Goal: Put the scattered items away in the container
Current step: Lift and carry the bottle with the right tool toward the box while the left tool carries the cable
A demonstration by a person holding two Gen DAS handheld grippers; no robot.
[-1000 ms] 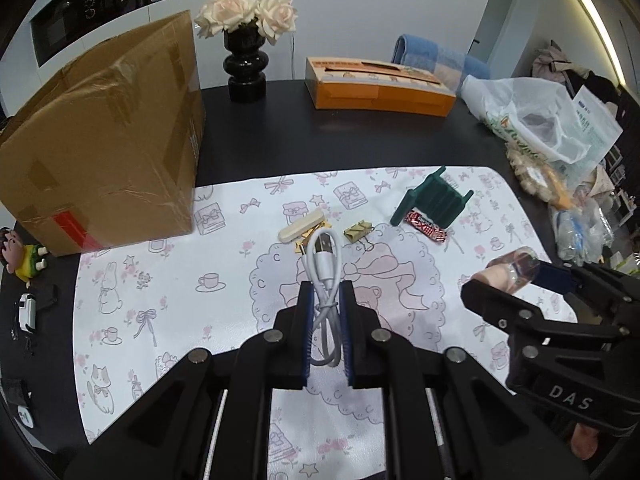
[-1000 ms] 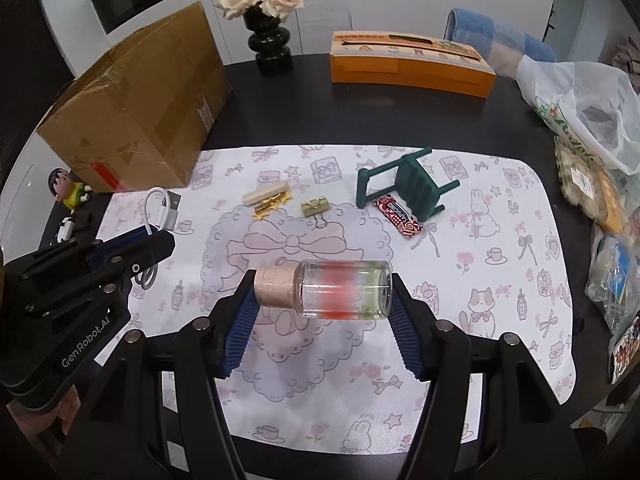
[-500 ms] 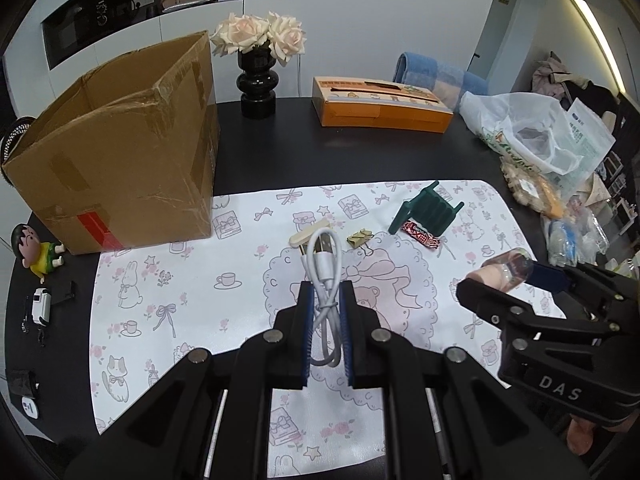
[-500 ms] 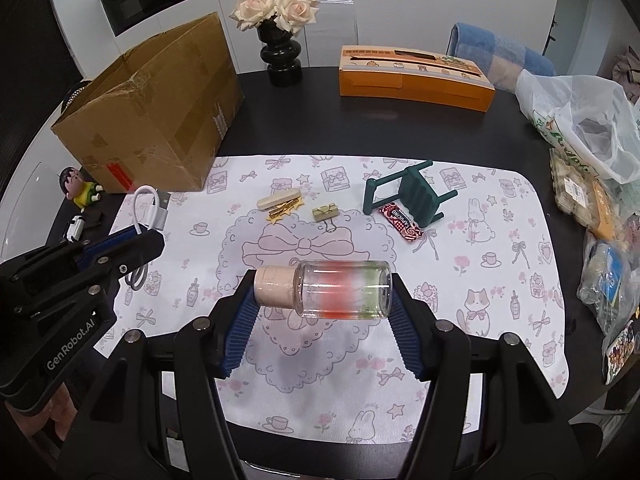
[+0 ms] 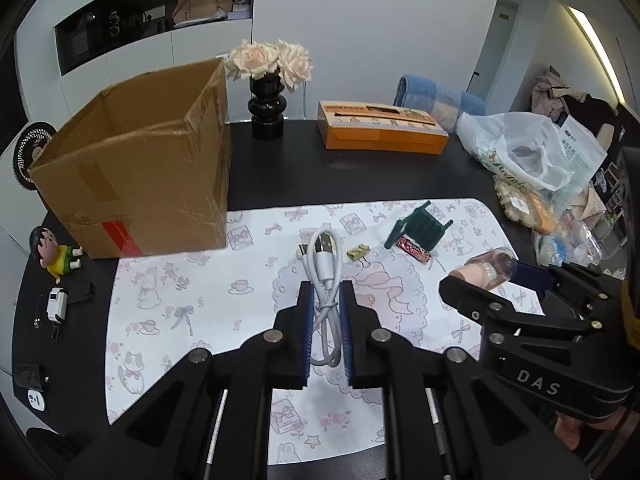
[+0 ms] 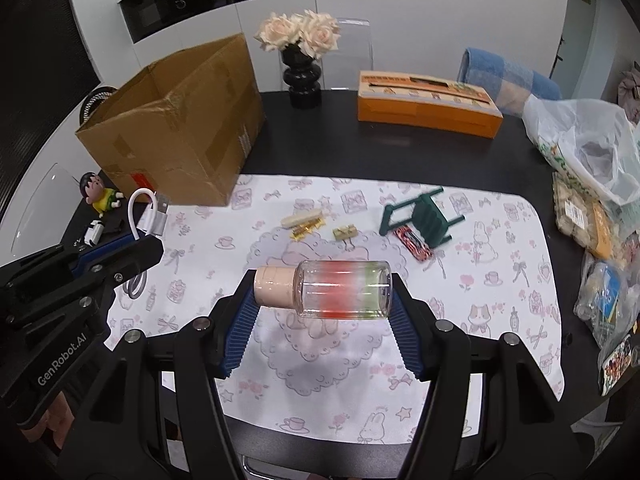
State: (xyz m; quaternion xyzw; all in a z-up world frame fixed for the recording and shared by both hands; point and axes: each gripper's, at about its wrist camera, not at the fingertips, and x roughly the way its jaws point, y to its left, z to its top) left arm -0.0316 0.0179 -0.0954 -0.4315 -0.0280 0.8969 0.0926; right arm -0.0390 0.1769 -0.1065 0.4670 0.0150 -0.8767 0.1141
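Right wrist: right hand-held gripper [image 6: 322,312] clamps jar [image 6: 340,290]; left hand-held gripper [image 6: 120,258], "GenRobot.AI", grips cable [image 6: 146,210].

"DAS": right claw [image 5: 486,276] body | "GenRobot.AI": left claw [image 6: 120,254] body

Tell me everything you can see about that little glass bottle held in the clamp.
The bottle is small, of clear glass, with a pale cork-like stopper on its left end. Inside shows a blurred red band and a green one; what they are is unclear. It lies on its side, slightly tilted, clamped end to end between the ribbed blue pads of the right gripper, held in the air above the patterned mat. Nothing else touches it.
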